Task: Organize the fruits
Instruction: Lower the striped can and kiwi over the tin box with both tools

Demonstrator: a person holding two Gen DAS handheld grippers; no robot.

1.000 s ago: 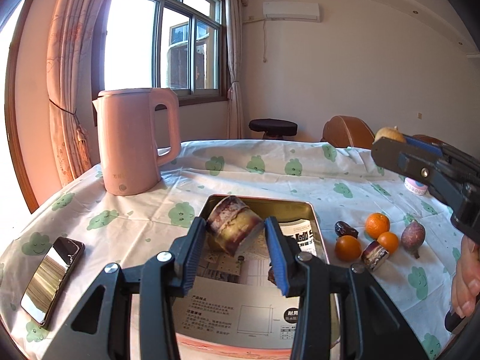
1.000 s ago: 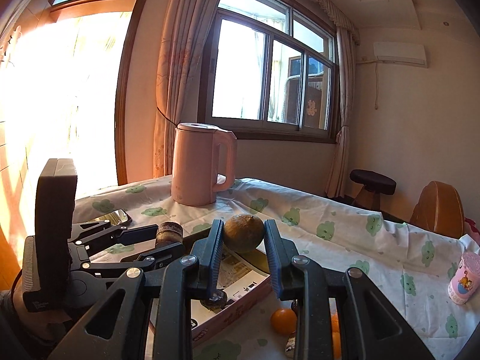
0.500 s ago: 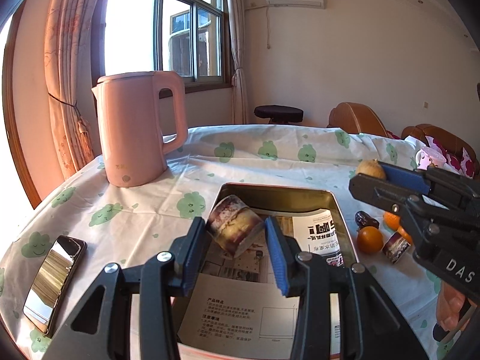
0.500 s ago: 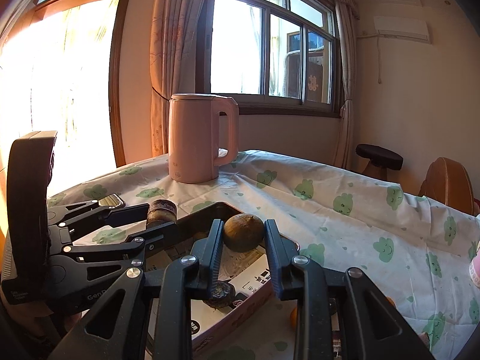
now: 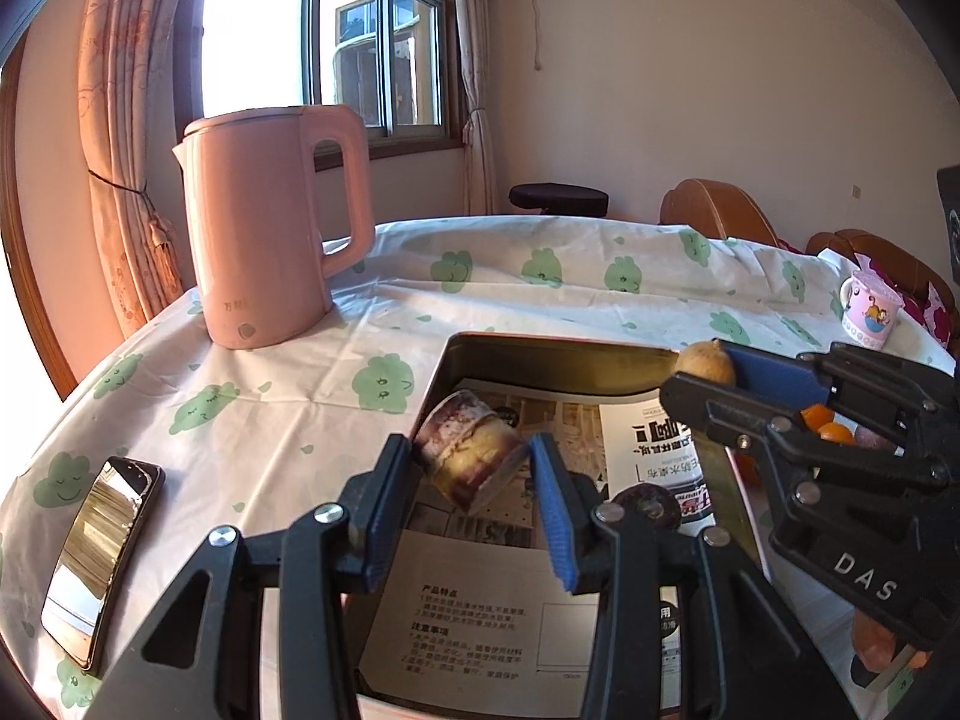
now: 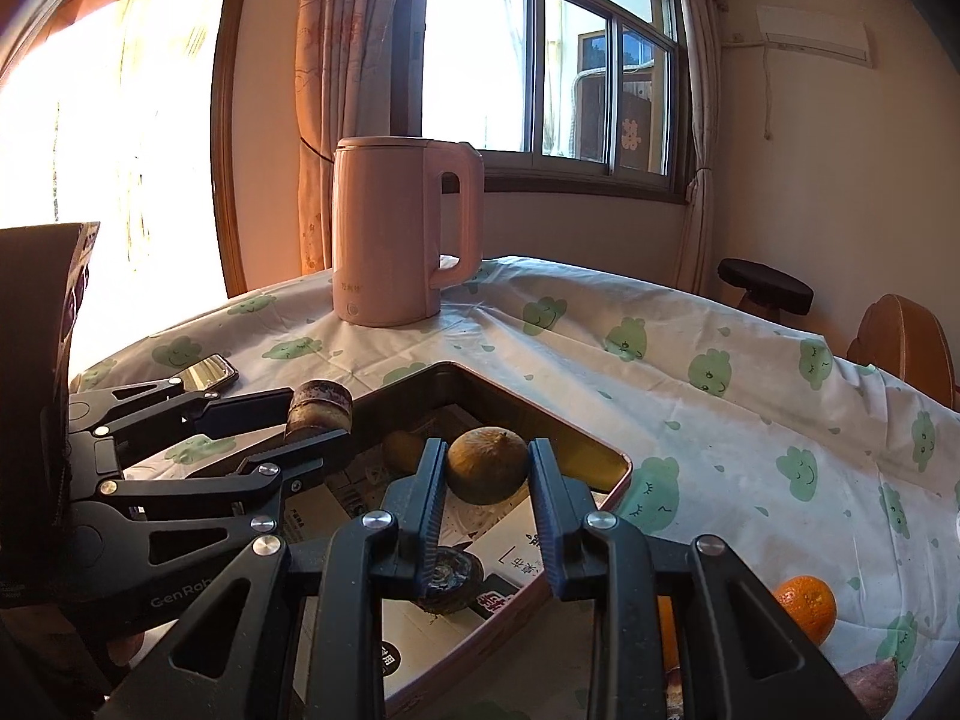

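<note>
Tablecloth (image 5: pixel 540 300) under tray (image 5: pixel 540 354); "DAS"-marked right gripper (image 6: pixel 486 468) clamps brownish fruit (image 6: pixel 487 465), left gripper (image 5: pixel 474 462) clamps sugarcane chunk (image 5: pixel 468 459), probably.

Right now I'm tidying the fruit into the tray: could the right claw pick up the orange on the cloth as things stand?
Probably not yet: the right claw is shut on a round brown fruit over the tray. The orange lies unblocked.

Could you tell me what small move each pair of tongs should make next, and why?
Probably lower both a little further, then open. The left tongs grip a short purple-and-cream cut fruit piece and the right tongs grip a round brownish fruit. Both hang above the paper-lined metal tray, not resting on it, so letting go now would likely drop them.
</note>
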